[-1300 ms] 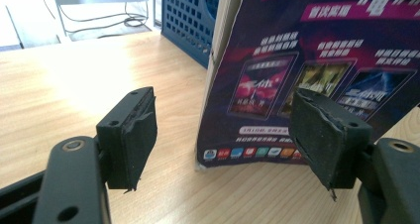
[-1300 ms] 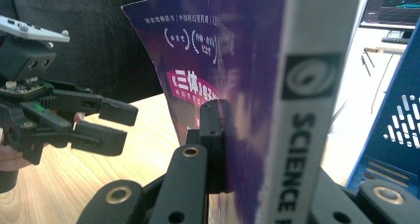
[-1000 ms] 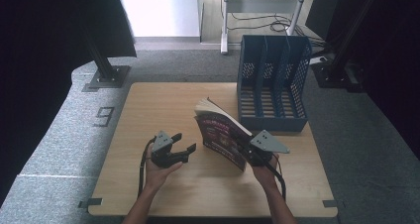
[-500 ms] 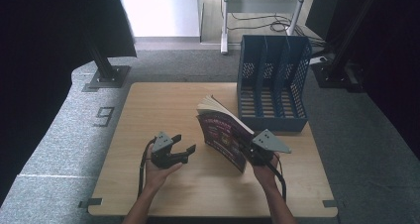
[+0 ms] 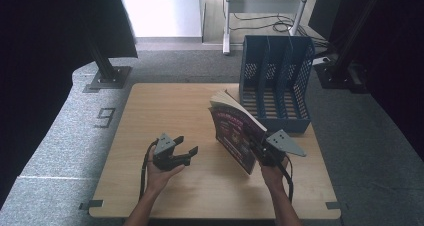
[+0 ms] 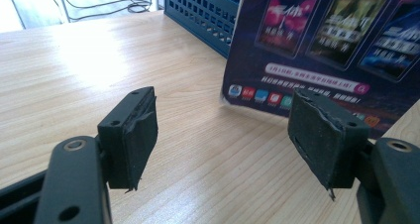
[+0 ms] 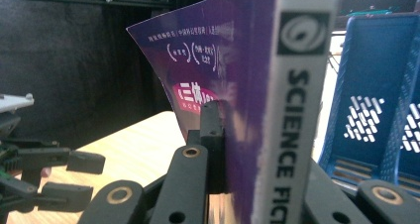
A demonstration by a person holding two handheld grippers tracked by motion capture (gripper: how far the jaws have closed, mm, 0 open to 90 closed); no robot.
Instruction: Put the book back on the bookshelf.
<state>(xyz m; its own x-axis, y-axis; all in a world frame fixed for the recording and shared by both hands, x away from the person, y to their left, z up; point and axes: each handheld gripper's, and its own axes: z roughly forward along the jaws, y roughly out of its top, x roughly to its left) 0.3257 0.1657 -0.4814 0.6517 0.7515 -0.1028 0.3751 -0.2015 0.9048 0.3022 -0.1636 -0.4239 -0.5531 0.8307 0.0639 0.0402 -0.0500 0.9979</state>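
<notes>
A purple magazine (image 5: 235, 133) stands tilted on its edge on the wooden table (image 5: 165, 111), in front of a blue file rack (image 5: 275, 81). My right gripper (image 5: 256, 147) is shut on the magazine near its spine (image 7: 292, 110), which reads "SCIENCE FICT". The rack's blue slots (image 7: 376, 100) rise just behind it. My left gripper (image 5: 189, 154) hovers left of the magazine, open and holding nothing. Between its pads (image 6: 136, 135) I see the magazine's cover (image 6: 327, 40) a short way ahead, with a corner of the rack (image 6: 208, 11) beyond.
The file rack stands at the table's back right with several upright compartments. A black stand base (image 5: 107, 76) sits on the grey floor beyond the table's left. A white metal frame with cables (image 5: 260, 6) is further back.
The magazine has been raised a little more upright by my right gripper. My left gripper has drifted slightly toward it, still open.
</notes>
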